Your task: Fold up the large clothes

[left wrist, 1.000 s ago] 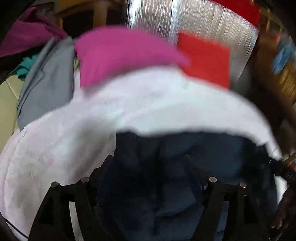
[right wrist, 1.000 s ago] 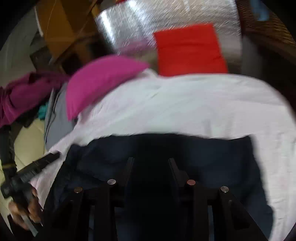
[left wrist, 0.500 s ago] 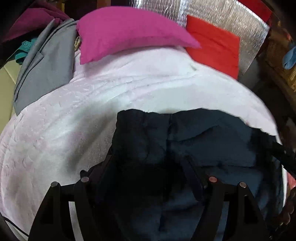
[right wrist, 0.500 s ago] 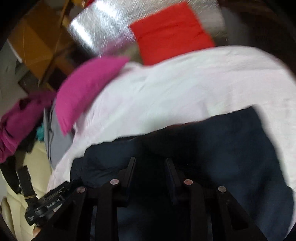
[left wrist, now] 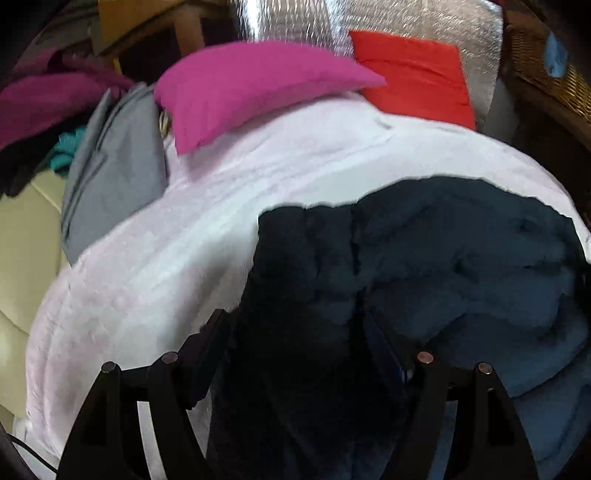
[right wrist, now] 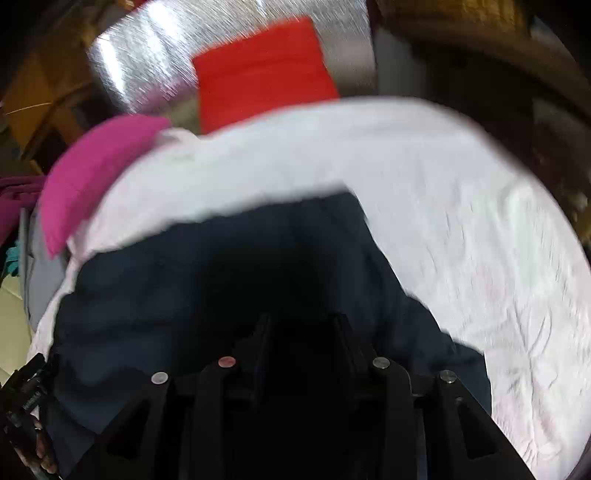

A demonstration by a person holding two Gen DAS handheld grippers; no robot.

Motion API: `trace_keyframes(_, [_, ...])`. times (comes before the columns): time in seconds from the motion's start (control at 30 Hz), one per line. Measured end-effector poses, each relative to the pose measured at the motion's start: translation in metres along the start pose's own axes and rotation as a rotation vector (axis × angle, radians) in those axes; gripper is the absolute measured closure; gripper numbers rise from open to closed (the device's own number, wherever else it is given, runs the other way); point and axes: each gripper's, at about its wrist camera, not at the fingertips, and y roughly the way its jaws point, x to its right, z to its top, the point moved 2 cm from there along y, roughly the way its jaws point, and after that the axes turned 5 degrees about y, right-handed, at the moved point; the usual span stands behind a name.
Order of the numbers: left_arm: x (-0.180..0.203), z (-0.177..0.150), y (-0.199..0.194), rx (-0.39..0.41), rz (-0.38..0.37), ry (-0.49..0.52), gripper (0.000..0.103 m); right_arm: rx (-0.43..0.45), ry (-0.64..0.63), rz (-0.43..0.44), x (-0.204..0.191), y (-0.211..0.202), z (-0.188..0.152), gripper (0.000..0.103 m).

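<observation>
Nearby: magenta pillow (left wrist: pixel 255 85), red cushion (left wrist: pixel 413 74), grey garment (left wrist: pixel 114 173) beyond navy garment (left wrist: pixel 424 258).

Right tongs (right wrist: pixel 301 328) over a dark navy garment (right wrist: pixel 207 280) on a white bedspread (right wrist: pixel 461 229).

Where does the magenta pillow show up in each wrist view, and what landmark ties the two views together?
Left wrist: the magenta pillow lies upper centre, on the far edge of the white cover.
Right wrist: the magenta pillow lies at the left edge, above the navy garment.
Shared landmark: the red pillow against the silver sheet.
</observation>
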Motion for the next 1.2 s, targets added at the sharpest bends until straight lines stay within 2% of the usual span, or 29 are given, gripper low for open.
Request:
trace_keyframes(0.07, [0.000,0.003,-0.008,0.044,0.010,0.011,0.028,0.000,-0.024,0.078,-0.024,-0.005,0.005,0.066])
trace_keyframes(0.1, [0.000,0.004,-0.010,0.054,0.010,0.012,0.028,-0.007,-0.047,0.125,-0.043,-0.004,0.007,0.062])
trace_keyframes(0.13, [-0.001,0.004,-0.013,0.068,0.012,0.015,0.028,-0.014,-0.067,0.146,-0.057,-0.001,0.007,0.056])
trace_keyframes(0.17, [-0.002,0.005,-0.015,0.076,0.016,0.016,0.028,-0.022,-0.088,0.164,-0.070,0.002,0.007,0.053])
trace_keyframes(0.27, [-0.006,0.005,-0.016,0.086,0.023,0.013,0.028,-0.067,-0.158,0.221,-0.115,0.022,0.005,0.052])
trace_keyframes(0.37, [-0.008,0.004,-0.018,0.090,0.025,0.010,0.028,-0.122,-0.173,0.238,-0.142,0.044,-0.004,0.052])
trace_keyframes(0.47, [-0.009,0.004,-0.019,0.092,0.030,0.015,0.028,-0.161,-0.151,0.201,-0.147,0.076,-0.005,0.052])
trace_keyframes(0.6, [-0.011,0.003,-0.016,0.087,0.025,0.015,0.028,-0.188,-0.066,0.238,-0.130,0.079,0.000,0.053])
trace_keyframes(0.77, [-0.010,0.002,-0.016,0.081,0.026,0.014,0.028,-0.114,-0.050,0.247,-0.099,0.035,0.004,0.053])
trace_keyframes(0.9, [-0.009,0.000,-0.016,0.072,0.023,0.022,0.028,-0.018,-0.003,0.134,-0.045,-0.004,0.003,0.053])
trace_keyframes(0.97, [-0.010,-0.002,-0.015,0.056,0.023,0.018,0.028,-0.002,0.021,0.077,-0.017,-0.017,-0.001,0.053])
trace_keyframes(1.07, [-0.017,-0.007,-0.012,0.005,-0.004,-0.017,0.028,-0.021,0.066,0.025,0.018,-0.020,-0.015,0.053])
trace_keyframes(1.17, [-0.023,-0.016,-0.002,-0.063,-0.034,-0.058,0.027,-0.110,0.108,0.034,0.041,0.004,-0.032,0.055])
trace_keyframes(1.2, [-0.024,-0.019,0.004,-0.090,-0.049,-0.072,0.025,-0.103,0.107,0.051,0.045,0.009,-0.035,0.056])
